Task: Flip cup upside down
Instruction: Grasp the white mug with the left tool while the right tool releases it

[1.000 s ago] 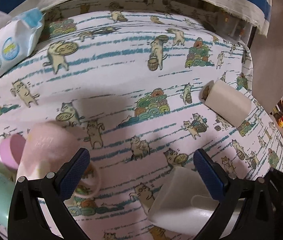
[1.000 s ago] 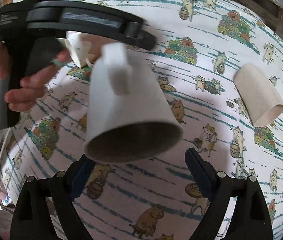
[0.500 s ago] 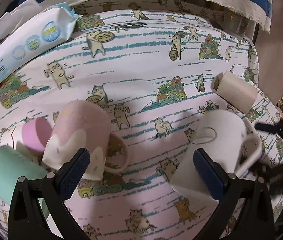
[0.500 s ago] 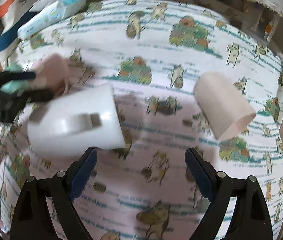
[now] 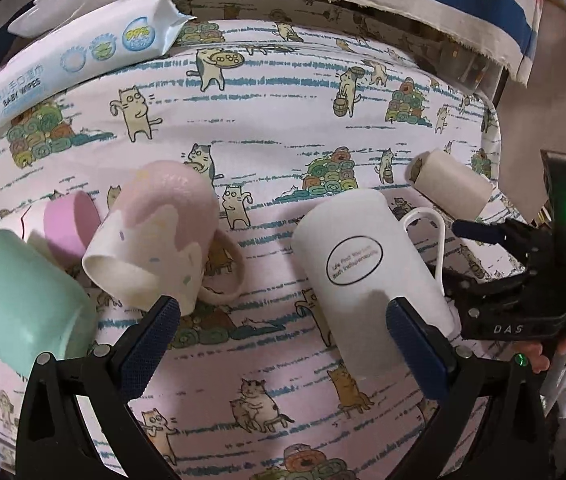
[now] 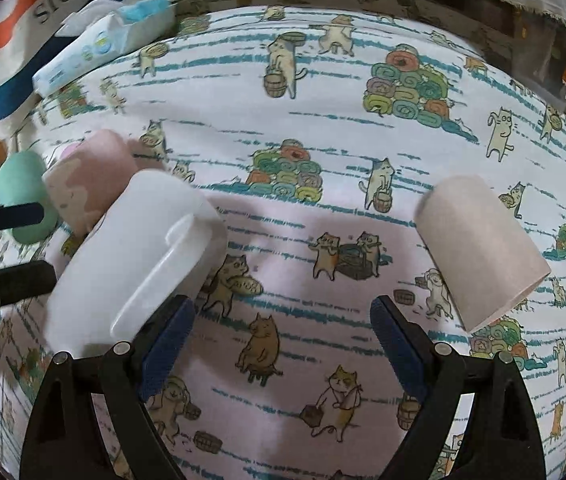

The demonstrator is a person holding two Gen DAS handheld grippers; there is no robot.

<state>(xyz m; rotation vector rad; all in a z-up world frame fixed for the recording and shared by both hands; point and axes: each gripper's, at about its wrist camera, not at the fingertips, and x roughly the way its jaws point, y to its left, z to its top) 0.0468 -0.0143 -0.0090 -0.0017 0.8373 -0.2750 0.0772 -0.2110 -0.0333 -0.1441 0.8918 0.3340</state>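
White mug point(image 5: 367, 268) sitting upside down, seemingly, just ahead-right of released left hand-held gripper point(image 5: 283, 344); right hand-held gripper point(image 6: 283, 332) also released, empty

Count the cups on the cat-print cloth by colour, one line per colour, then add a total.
White mug: 1
Pink-and-cream mug: 1
Mint green cup: 1
Pink cup: 1
Beige cup: 1
Total: 5
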